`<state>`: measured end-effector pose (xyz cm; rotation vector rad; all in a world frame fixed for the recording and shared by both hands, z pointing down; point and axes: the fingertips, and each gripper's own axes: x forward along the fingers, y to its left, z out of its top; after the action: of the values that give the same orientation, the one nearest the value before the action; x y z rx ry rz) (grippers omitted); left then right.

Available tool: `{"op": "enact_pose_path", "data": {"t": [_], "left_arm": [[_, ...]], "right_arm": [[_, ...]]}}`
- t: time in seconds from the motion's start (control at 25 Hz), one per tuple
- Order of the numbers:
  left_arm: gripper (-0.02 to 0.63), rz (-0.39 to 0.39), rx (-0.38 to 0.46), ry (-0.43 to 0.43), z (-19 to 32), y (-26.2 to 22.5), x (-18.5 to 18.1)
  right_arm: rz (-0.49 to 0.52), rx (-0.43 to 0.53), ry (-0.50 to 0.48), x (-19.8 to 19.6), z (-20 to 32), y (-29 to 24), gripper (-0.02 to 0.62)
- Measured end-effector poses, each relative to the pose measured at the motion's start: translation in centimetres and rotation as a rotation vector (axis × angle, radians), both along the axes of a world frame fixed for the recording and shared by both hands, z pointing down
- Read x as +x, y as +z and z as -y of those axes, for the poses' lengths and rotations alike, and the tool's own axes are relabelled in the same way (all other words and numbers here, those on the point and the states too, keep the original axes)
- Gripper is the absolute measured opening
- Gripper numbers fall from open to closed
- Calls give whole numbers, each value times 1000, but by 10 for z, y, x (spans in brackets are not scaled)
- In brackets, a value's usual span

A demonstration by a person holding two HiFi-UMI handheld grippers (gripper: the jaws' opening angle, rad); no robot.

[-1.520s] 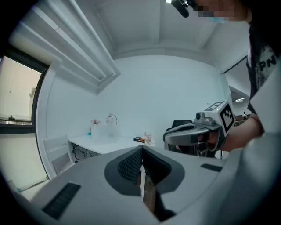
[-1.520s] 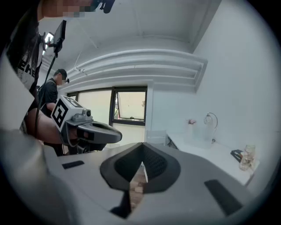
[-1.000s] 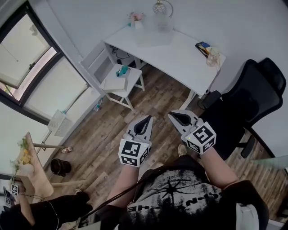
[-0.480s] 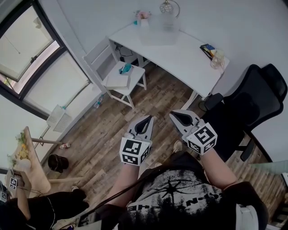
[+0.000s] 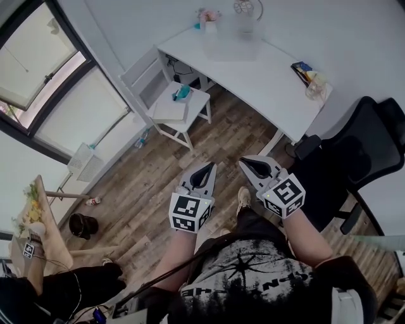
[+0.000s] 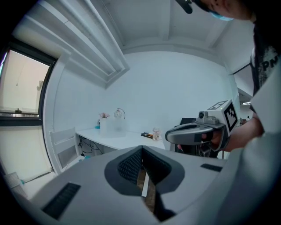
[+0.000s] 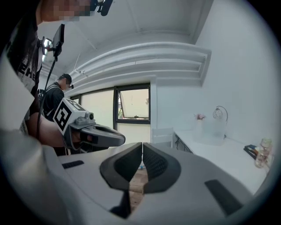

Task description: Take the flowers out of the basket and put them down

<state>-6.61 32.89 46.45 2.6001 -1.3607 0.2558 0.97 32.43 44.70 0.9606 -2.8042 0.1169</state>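
both the left claw [image 5: 205, 168] and right claw [image 5: 250, 164] are closed, empty.

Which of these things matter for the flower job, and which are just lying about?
For the job: flowers, desk, left tongs, right tongs, both shut and empty.
Lying about: office chair, white chair, jar.

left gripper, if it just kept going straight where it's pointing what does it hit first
Probably the white desk by the far wall. The left gripper, jaws shut and empty, aims at it across open air; the right gripper sits off to the side. Depth is hard to judge.
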Motion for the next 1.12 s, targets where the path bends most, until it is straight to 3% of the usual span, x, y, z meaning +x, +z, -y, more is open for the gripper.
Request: {"op": "enact_pose_path", "data": {"t": [0.48,1.12], "left_arm": [[11,9,-20,-51,94,4,4],[11,47,-37,-106,227,9,45]], "right_arm": [[44,-30,-42,4,101,-2,17],[43,-12,-136,31,230,1,17]]}}
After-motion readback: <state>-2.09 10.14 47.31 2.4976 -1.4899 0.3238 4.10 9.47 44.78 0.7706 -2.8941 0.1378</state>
